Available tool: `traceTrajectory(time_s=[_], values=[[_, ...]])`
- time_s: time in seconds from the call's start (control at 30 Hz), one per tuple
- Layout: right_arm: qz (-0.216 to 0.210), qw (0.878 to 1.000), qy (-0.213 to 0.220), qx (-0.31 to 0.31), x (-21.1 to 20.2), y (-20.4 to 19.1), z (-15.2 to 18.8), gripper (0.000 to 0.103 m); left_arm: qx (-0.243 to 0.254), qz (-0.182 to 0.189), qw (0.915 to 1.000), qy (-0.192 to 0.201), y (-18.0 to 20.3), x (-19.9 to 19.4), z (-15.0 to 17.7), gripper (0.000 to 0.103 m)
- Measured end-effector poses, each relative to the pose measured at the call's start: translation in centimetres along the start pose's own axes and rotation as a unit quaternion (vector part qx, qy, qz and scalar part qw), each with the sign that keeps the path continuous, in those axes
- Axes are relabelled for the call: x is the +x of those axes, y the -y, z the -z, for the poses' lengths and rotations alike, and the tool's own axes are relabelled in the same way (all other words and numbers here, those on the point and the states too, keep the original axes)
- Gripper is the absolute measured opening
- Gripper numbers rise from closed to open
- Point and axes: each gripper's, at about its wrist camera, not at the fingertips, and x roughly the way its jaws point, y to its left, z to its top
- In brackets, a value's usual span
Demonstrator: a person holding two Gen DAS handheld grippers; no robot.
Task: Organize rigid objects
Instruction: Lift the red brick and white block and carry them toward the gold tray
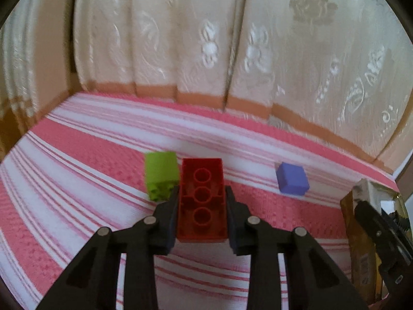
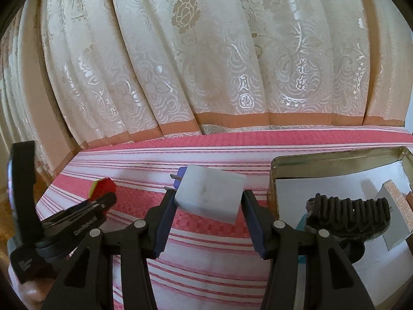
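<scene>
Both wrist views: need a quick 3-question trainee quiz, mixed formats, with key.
1. True or false: the left gripper is shut on the red building brick.
2. Multiple choice: what does the right gripper hold? A) blue cube B) white plug adapter C) black hair clip
3. Short answer: which block lies right beside the red brick on the striped cloth?

Key:
1. True; both pads press its long sides, hollow underside facing the camera.
2. B, the white plug adapter. The black hair clip lies in the open tin; the blue cube sits on the cloth.
3. The green brick.
</scene>
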Motion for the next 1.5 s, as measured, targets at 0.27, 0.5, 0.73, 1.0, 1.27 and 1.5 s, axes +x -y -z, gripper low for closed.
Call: traceTrajectory(time_s=[0.27,0.5,0.73,1.0,1.27,1.5], values=[[-0.041,0.999,0.03,0.007,-1.2,0.0,-0.3,0.055,0.016,-0.049,0.9955,0.08,1.6,-3.4,0.9,0.03],[-0.056,0.998,0.036,0.02,-1.8,0.5,-0.1,0.055,0.025,-0.044,0.9945,0.092,2.2,-4.3,1.3,0.03],[-0.044,0.998,0.044,0.013,-2.8,0.9,0.4,0.055,0.011,-0.049,0.994,0.097,2.3,-4.9,1.9,0.03],[-0.028,0.998,0.054,0.011,-4.3,2.4,0.7,0.055,0.012,-0.055,0.9926,0.108,3.1,-5.9,2.6,0.03],[-0.014,0.998,0.062,0.008,-5.6,3.9,1.0,0.055,0.015,-0.05,0.9925,0.111,4.3,-6.6,3.3,0.03],[-0.01,0.997,0.071,0.003,-6.6,4.9,1.2,0.055,0.009,-0.046,0.9926,0.112,4.9,-6.9,3.6,0.03]])
